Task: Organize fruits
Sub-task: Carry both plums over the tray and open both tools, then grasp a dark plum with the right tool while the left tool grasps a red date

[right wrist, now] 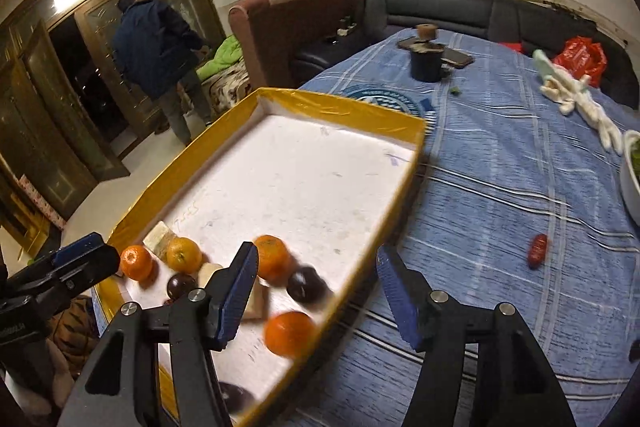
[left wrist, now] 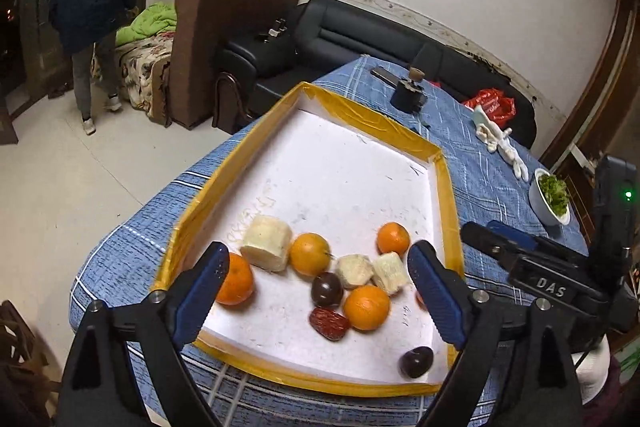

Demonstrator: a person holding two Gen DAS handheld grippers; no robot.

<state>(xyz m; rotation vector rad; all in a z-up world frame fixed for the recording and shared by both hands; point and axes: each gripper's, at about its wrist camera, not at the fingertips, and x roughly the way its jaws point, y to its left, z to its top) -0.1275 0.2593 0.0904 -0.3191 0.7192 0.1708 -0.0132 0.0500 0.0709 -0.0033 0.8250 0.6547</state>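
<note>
Both hand-held grippers gape empty above the tray's crowded near edge

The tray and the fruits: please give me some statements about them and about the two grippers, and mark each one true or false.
1. The tray has a yellow rim and a white floor. True.
2. All the fruits lie at the far end of the tray. False: the oranges, the dark plums and the white pieces are gathered at the near end, close to the grippers.
3. A red date lies on the blue cloth, outside the tray. True.
4. The left gripper is shut on an orange. False: its jaws stand open above the fruits and hold nothing.
5. The right gripper is open and empty. True.
6. The white bowl is empty. False: it holds something green.
</note>
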